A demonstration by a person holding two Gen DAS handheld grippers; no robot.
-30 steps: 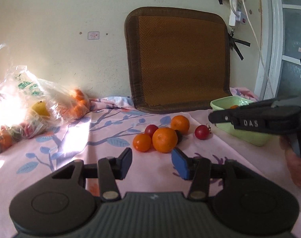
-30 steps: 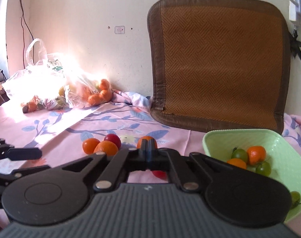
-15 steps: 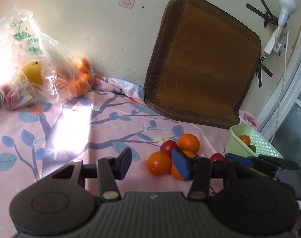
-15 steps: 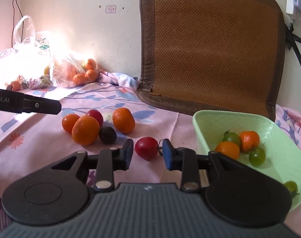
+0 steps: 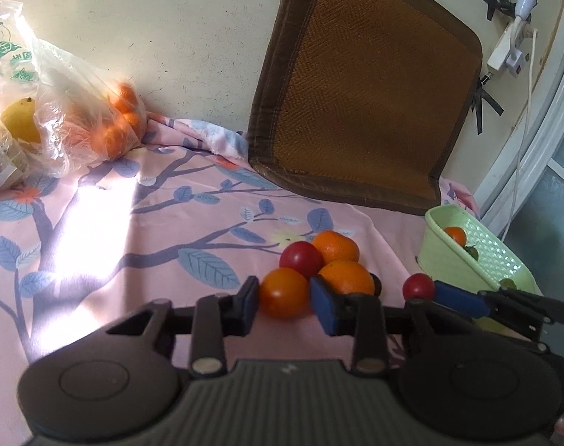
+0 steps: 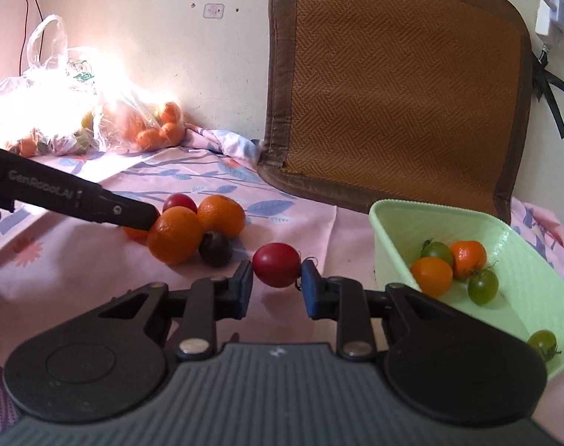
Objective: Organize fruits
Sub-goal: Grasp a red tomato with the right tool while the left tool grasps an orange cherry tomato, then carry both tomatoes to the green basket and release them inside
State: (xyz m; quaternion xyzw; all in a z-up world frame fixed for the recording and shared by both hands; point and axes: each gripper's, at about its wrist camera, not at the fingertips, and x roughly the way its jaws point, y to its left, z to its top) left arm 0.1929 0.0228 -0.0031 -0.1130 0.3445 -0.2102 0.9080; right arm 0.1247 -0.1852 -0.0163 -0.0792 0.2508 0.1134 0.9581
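Left gripper [image 5: 284, 301] fingers apart, straddling orange [image 5: 284, 291], contact unclear. Right gripper [image 6: 276, 285] fingers apart either side of red tomato [image 6: 276, 264], stem toward right finger. Pile: three oranges, one red tomato, one dark fruit. Basket [image 6: 393, 238]: two oranges, three green tomatoes.

red tomato [image 6: 276, 264]; pale green basket [image 6: 519, 245]; pink floral cloth [image 5: 107, 223].

The worktop [image 6: 77, 278], under pink floral cloth, carries clustered oranges [image 6: 175, 239], a green basket [image 6: 393, 230] at 3 o'clock, bagged fruit [image 6: 59, 111] at 10.
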